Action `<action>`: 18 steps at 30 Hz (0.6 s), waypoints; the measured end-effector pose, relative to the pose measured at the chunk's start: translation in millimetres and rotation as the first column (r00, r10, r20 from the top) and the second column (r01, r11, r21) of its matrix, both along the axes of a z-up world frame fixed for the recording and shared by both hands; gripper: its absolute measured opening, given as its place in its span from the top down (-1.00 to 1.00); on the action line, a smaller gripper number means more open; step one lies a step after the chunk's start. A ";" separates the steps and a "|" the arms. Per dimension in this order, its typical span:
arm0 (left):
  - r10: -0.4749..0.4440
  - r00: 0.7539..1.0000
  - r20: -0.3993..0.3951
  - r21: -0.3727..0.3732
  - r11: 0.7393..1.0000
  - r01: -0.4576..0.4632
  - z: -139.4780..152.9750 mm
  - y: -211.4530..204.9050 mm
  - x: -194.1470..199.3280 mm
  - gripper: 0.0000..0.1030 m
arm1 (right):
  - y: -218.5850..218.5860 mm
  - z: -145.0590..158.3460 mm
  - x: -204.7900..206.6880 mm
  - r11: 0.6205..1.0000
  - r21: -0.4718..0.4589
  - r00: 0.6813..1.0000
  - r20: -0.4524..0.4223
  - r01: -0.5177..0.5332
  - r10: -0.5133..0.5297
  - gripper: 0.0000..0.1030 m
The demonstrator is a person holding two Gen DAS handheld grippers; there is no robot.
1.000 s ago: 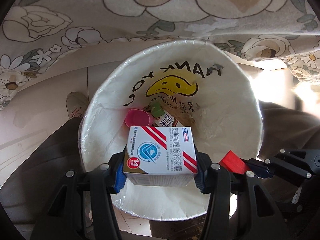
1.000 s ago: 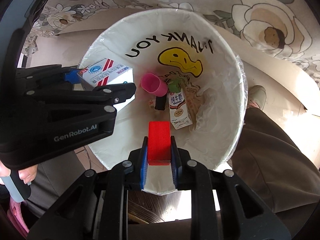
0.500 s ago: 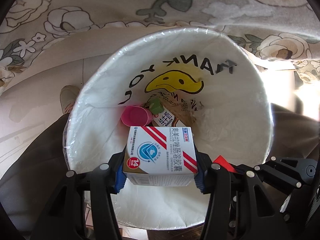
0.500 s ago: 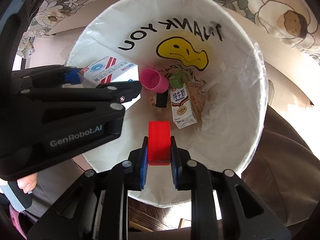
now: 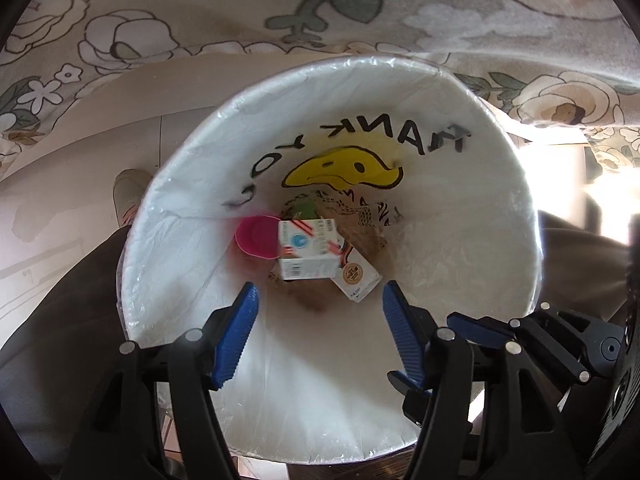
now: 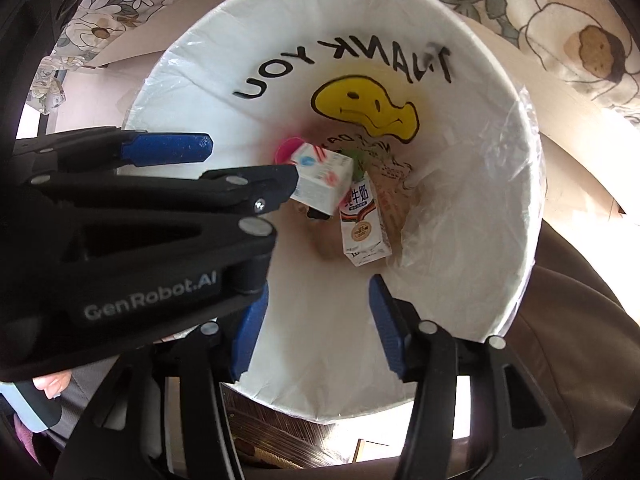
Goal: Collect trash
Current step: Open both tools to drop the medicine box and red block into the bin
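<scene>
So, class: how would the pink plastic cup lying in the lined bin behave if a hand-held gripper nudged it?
The pink plastic cup lies on its side, so it would probably roll. It looks thin and empty, so likely light and squashable.

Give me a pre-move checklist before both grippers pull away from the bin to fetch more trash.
1. Left gripper open and holding nothing: ok.
2. Right gripper open and holding nothing: ok.
3. Medicine box inside the bin liner, lying among the pink cup and the milk carton: ok.
4. Red block inside the bin: cannot tell, it shows in neither view.
5. Liner folded over the bin's rim all round: ok on the visible part; the near edge is hidden by the grippers.
6. The two grippers apart from each other: cannot tell, they overlap in the right wrist view.
</scene>
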State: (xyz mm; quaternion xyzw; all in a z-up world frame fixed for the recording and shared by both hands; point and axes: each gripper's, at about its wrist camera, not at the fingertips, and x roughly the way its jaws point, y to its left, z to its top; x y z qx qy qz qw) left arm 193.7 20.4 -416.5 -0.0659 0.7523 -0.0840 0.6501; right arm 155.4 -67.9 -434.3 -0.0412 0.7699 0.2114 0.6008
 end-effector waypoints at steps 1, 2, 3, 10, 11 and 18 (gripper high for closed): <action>0.001 1.000 -0.003 -0.002 1.000 -0.001 -0.2 0.1 0.0 -0.29 | -0.3 0.6 0.3 1.000 -0.001 1.000 0.002 0.001 -0.001 -0.04; 0.000 1.000 -0.006 -0.004 1.000 0.000 -0.5 0.0 -0.2 -0.29 | -0.3 0.7 0.5 1.000 0.001 1.000 0.001 0.002 -0.002 -0.04; -0.002 1.000 -0.009 -0.004 1.000 0.002 -1.1 -0.5 -0.3 -0.30 | -0.2 0.7 0.5 1.000 0.002 1.000 -0.001 0.002 -0.002 -0.04; -0.010 1.000 -0.010 0.000 1.000 0.010 -3.0 -3.9 -0.9 -0.30 | -0.5 5.9 4.6 1.000 0.004 1.000 0.002 -0.005 0.005 -0.04; -0.010 1.000 -0.012 -0.001 1.000 0.010 -2.7 -3.3 -1.1 -0.30 | -0.4 5.1 4.0 1.000 0.003 1.000 0.002 -0.004 0.004 -0.04; -0.008 1.000 -0.005 -0.002 1.000 0.008 2.0 -2.0 -4.1 -0.30 | -4.8 0.1 1.4 1.000 -0.004 1.000 0.014 -0.001 0.001 -0.04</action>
